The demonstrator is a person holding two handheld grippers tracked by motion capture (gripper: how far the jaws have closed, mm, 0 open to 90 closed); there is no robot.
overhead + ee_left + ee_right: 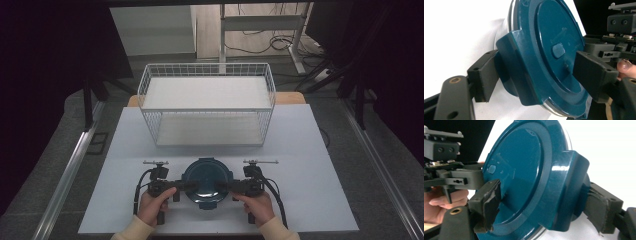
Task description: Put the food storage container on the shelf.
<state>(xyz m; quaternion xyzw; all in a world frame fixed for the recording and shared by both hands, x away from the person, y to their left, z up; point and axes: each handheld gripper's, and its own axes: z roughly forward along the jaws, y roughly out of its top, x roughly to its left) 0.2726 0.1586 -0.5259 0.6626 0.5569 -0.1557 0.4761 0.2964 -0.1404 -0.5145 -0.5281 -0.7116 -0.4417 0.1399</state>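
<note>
A round teal lidded container sits near the white table's front edge, between my two grippers. My left gripper comes in from the left and is shut on the container's left side latch, one jaw under the flap and the other on top of the lid. My right gripper comes in from the right and is shut on the right side latch, with one jaw over the lid and one beneath. Each gripper view shows the opposite gripper across the lid, the right gripper and the left gripper.
A white wire basket with a flat shelf stands at the back of the white table. Bare table surface lies to either side of the container. Dark curtains, metal rails and floor cables surround the table.
</note>
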